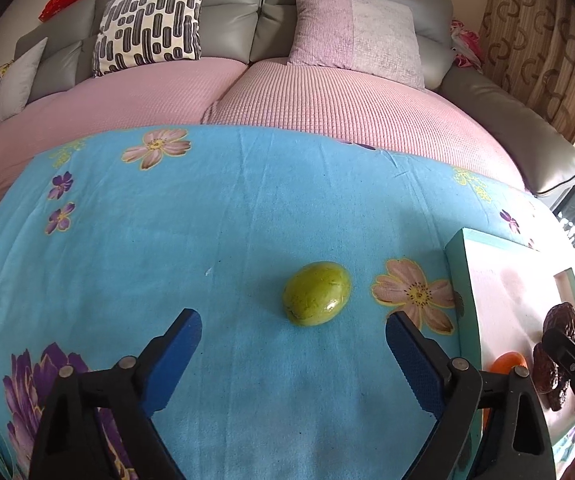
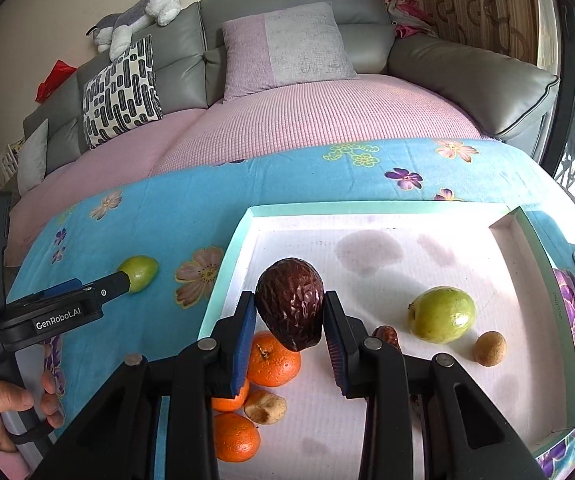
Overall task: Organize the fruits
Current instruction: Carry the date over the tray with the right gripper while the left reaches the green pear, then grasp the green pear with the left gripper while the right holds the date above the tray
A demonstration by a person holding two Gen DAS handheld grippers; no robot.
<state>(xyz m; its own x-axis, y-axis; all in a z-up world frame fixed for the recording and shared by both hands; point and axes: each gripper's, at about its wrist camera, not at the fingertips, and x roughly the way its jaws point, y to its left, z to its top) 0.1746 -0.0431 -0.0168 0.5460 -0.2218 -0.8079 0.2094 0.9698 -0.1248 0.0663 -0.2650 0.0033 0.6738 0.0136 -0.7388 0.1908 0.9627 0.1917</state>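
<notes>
Left gripper [image 1: 293,338]: hovering over the blue flowered cloth [image 1: 167,240], blue pads spread wide, gripping nothing
Green fruit on the cloth [image 1: 317,299]: lying just ahead of the parted pads, touching neither, left of the tray
Right gripper [image 2: 289,330]: hanging over the tray, pads pressing in on both sides of a wrinkled dark-brown fruit [image 2: 290,304], carrying it clear of the tray floor
Tray [image 2: 231,256]: white with a mint rim, sitting on the cloth to the right
Lying in the tray: three oranges [image 2: 273,358] under the right gripper, a tan lumpy fruit [image 2: 265,406] beside them, a green fruit [image 2: 441,314], a small brown round fruit [image 2: 489,348] just right of it
Hand [image 2: 3,408]: wrapping the left gripper's handle
Behind: a grey sofa [image 2: 467,76] wearing pink covers
</notes>
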